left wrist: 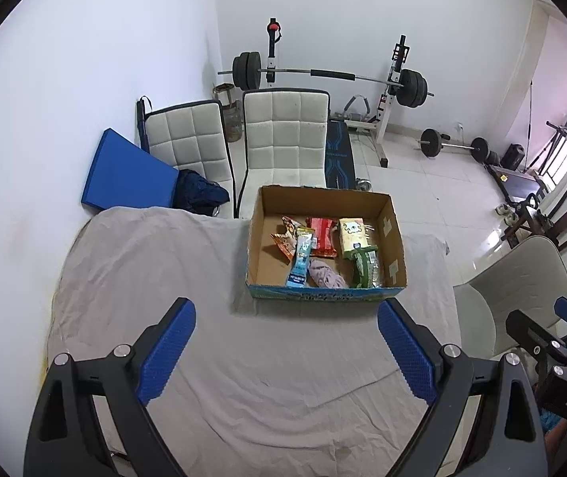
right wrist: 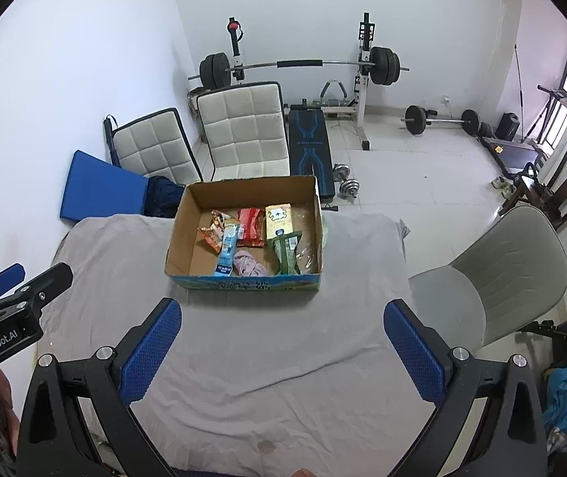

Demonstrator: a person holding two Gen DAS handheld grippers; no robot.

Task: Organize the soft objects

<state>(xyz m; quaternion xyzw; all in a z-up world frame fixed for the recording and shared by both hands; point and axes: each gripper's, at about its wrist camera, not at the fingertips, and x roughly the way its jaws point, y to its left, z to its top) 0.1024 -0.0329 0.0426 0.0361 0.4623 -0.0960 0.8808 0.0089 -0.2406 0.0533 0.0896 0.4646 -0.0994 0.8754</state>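
Observation:
An open cardboard box (left wrist: 397, 238) (right wrist: 182, 230) stands at the far side of a table under a grey cloth (left wrist: 164, 270) (right wrist: 124, 262). Inside lie several soft packets: an orange one (left wrist: 285, 240), a light blue one (left wrist: 301, 262) (right wrist: 228, 252), a red one (left wrist: 323, 236) (right wrist: 251, 224), a yellow one (left wrist: 351, 236) (right wrist: 277, 220), a green one (left wrist: 361, 266) (right wrist: 287, 256) and a pink cloth (left wrist: 325, 274) (right wrist: 247, 264). My left gripper (left wrist: 286, 328) is open and empty above the cloth, short of the box. My right gripper (right wrist: 282, 324) is open and empty too.
Two white padded chairs (left wrist: 283, 135) (right wrist: 243, 131) and a blue mat (left wrist: 124, 171) stand behind the table. A beige chair (right wrist: 502, 278) is at the right. A barbell rack (left wrist: 323, 75) and weights sit at the far wall.

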